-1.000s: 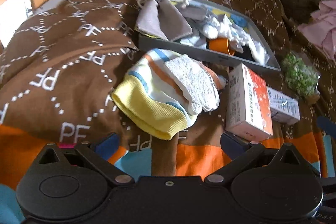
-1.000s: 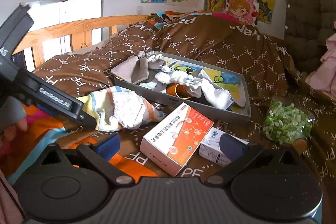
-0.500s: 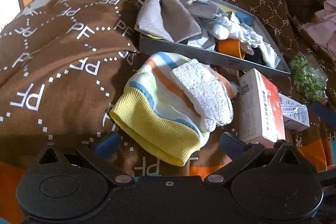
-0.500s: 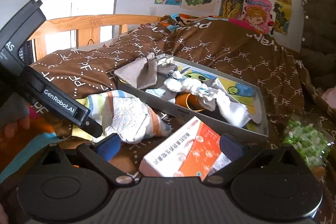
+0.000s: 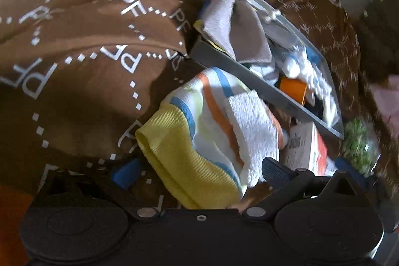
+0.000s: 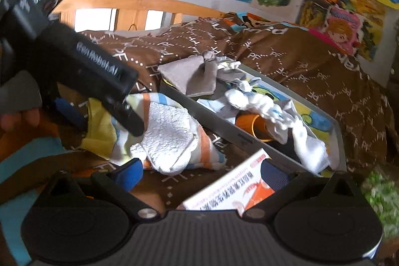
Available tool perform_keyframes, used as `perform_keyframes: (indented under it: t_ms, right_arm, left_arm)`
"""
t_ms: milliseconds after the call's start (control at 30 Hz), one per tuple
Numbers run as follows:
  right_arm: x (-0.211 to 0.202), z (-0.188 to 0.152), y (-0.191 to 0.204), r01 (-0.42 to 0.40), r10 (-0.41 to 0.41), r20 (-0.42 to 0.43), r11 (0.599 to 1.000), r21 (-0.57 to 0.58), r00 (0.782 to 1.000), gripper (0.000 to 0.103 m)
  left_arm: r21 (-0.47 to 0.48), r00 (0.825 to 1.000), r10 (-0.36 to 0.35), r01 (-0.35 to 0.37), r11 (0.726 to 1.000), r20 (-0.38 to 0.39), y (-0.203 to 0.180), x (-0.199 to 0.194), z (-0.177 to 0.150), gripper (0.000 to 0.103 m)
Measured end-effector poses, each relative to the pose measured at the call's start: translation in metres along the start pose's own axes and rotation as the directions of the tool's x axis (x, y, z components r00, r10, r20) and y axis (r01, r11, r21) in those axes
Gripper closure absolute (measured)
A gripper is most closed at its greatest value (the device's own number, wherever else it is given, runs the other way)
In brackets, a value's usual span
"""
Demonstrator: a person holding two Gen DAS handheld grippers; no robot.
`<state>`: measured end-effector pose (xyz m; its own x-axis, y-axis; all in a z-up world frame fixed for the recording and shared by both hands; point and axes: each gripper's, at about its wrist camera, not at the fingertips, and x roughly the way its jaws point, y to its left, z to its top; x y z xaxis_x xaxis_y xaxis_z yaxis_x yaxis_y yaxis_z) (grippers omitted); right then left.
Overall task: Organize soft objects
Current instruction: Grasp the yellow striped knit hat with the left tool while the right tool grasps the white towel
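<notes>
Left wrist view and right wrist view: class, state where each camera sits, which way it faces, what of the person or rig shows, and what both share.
Left wrist: sits on the left gripper, looking down along open fingers at the striped knit hat on the brown quilt.
Right wrist: sits on the right gripper, facing across the bed towards the postered wall; the left gripper's body and fingertips show.
Shared: hat, grey tray, medicine box.
</notes>
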<state>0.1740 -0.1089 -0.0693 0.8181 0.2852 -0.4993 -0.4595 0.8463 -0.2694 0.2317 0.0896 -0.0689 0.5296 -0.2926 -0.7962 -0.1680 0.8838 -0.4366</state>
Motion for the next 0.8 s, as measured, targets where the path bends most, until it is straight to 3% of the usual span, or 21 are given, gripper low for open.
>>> perform_keyframes:
  t_ms: [200,433,800]
  right_arm:
    - [0.018,0.004,0.007,-0.037,0.037,-0.011,0.999,-0.035,0.999,0.0]
    - [0.03,0.004,0.017,-0.047,0.046,-0.004,0.994,-0.1,0.999,0.003]
    - [0.037,0.008,0.015,-0.115,0.114,-0.021,0.992,-0.061,0.993,0.017]
  left_arm:
    - [-0.119,0.997,-0.078,0.08,0.99,0.017,0.011,0.005,0.006,0.001]
    - [-0.182,0.986,-0.163,0.165,0.969,0.027,0.014,0.011,0.01,0.004]
    - [-0.245,0.987,-0.158,0.161,0.956,0.033,0.026,0.013,0.011,0.021]
